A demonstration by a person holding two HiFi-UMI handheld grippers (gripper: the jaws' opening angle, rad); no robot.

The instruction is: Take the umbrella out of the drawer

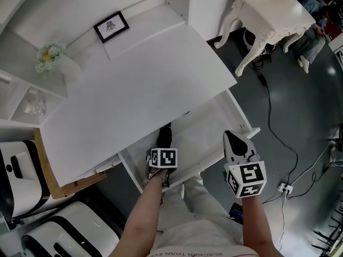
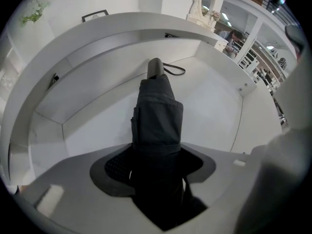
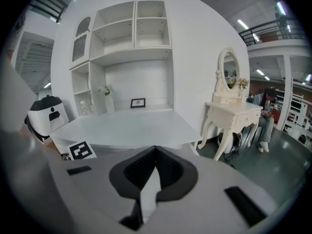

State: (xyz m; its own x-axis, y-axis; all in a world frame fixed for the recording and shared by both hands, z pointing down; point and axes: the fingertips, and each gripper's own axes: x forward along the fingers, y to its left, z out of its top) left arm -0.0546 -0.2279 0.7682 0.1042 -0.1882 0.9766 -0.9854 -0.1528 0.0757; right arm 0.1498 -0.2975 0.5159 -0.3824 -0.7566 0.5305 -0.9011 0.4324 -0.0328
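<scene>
A folded dark umbrella (image 2: 157,116) lies lengthwise in the open white drawer (image 2: 97,101), its grey handle (image 2: 155,67) and strap loop (image 2: 174,71) at the far end. My left gripper (image 2: 156,152) points steeply down into the drawer with its jaws closed round the umbrella's near end, the cloth filling the gap between the pads. In the head view the left gripper (image 1: 162,146) is inside the drawer (image 1: 244,125) under the desk edge, with the umbrella (image 1: 166,130) dark beyond it. My right gripper (image 1: 235,139) hovers over the drawer's right part, its tips (image 3: 155,152) together on nothing.
The white desk top (image 1: 134,90) overhangs the drawer's back; a framed picture (image 1: 111,26) and a flower vase (image 1: 49,55) stand behind. A white dressing table (image 1: 268,15) stands at the right. Cables (image 1: 273,127) cross the dark floor. White appliances (image 1: 16,170) sit left. A person (image 3: 265,111) sits far off.
</scene>
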